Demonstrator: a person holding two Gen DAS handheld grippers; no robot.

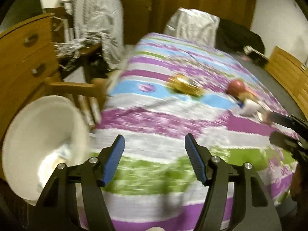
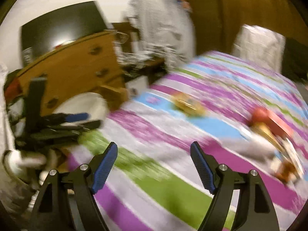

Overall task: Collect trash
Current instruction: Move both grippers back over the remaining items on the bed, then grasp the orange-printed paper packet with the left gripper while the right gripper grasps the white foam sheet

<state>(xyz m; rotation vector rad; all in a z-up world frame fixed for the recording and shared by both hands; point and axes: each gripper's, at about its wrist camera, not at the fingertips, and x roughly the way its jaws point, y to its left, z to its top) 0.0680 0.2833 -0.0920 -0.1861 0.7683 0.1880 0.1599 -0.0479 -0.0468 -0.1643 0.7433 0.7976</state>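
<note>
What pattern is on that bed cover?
The bed cover has purple, white, light-blue and green stripes with a flowery print; the left wrist view shows it best.

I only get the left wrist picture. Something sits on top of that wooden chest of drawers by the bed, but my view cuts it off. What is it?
Observer: A black flat panel, possibly a screen, rises behind the top of the wooden chest of drawers. The blur hides its details.
Operator: And the other tool poking in at my right edge, is it carrying any rubbish?
Observer: No. The right hand-held gripper has its jaws wide apart, with only the striped bedspread showing between them.
</note>
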